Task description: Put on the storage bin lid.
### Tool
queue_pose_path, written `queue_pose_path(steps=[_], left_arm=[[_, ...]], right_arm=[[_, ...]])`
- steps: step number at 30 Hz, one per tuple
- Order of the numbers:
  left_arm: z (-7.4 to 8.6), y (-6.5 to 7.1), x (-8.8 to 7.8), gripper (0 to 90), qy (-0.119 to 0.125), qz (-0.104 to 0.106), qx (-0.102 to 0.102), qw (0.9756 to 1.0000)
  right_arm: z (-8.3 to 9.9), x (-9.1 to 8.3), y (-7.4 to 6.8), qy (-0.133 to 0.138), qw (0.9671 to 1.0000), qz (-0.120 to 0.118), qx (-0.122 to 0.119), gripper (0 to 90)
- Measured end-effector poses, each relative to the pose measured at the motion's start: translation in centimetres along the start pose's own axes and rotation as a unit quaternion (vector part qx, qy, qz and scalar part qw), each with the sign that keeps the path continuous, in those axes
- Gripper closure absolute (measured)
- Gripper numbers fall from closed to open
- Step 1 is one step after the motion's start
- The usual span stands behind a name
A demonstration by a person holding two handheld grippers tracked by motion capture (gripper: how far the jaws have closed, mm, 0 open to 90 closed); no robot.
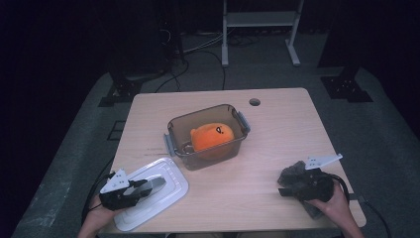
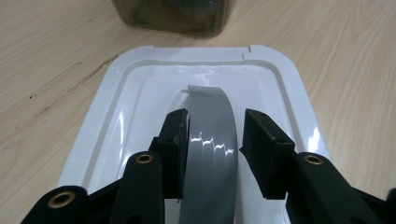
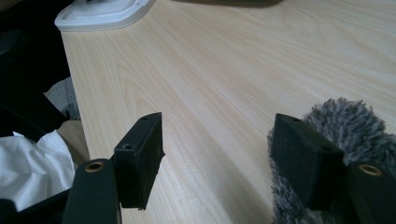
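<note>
A white lid [image 1: 171,173] lies flat at the table's front left, its arched grey handle [image 1: 156,182] on top. My left gripper [image 1: 148,187] straddles that handle [image 2: 210,135]; the left pad [image 2: 175,140] touches it, while a thin gap still separates the right pad [image 2: 264,144] from it. Past the lid [image 2: 140,84] stands a smoky clear container [image 1: 238,120] with an orange plush toy [image 1: 213,136] inside. My right gripper [image 1: 285,184] rests at the front right, open [image 3: 217,128], with nothing between its jaws. A grey fuzzy thing [image 3: 348,123] lies against the outside of its right jaw.
The container's base [image 2: 173,18] sits just beyond the lid. A round cable hole [image 1: 254,102] marks the table's far edge. The table's front edge [image 3: 74,93] runs close to the right gripper, with the person's clothing [image 3: 28,172] below it. A metal stand [image 1: 260,20] is on the floor behind.
</note>
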State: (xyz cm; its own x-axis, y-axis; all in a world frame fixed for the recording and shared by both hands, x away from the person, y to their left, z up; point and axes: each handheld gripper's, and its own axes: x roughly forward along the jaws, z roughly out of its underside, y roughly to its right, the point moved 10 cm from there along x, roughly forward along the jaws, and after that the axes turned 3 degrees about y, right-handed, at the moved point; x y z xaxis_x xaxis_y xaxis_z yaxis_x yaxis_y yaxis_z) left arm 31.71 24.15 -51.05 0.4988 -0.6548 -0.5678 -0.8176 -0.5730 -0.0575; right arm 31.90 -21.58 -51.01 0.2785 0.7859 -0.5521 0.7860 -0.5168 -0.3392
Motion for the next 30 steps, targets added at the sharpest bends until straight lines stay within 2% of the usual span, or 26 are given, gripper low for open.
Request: queue_pose_path(steps=[20, 30], left_arm=[[0.16, 0.04, 0.08, 66.3, -0.004, 0.0, 0.007, 1.0], [-0.05, 0.39, -0.29, 66.6, -0.013, 0.006, 0.001, 0.9999]], right_arm=[[0.0, 0.0, -0.03, 0.0, 1.0, -0.001, 0.001, 33.1], [0.07, 0.1, 0.03, -0.003, 1.0, 0.0, 0.002, 33.1]])
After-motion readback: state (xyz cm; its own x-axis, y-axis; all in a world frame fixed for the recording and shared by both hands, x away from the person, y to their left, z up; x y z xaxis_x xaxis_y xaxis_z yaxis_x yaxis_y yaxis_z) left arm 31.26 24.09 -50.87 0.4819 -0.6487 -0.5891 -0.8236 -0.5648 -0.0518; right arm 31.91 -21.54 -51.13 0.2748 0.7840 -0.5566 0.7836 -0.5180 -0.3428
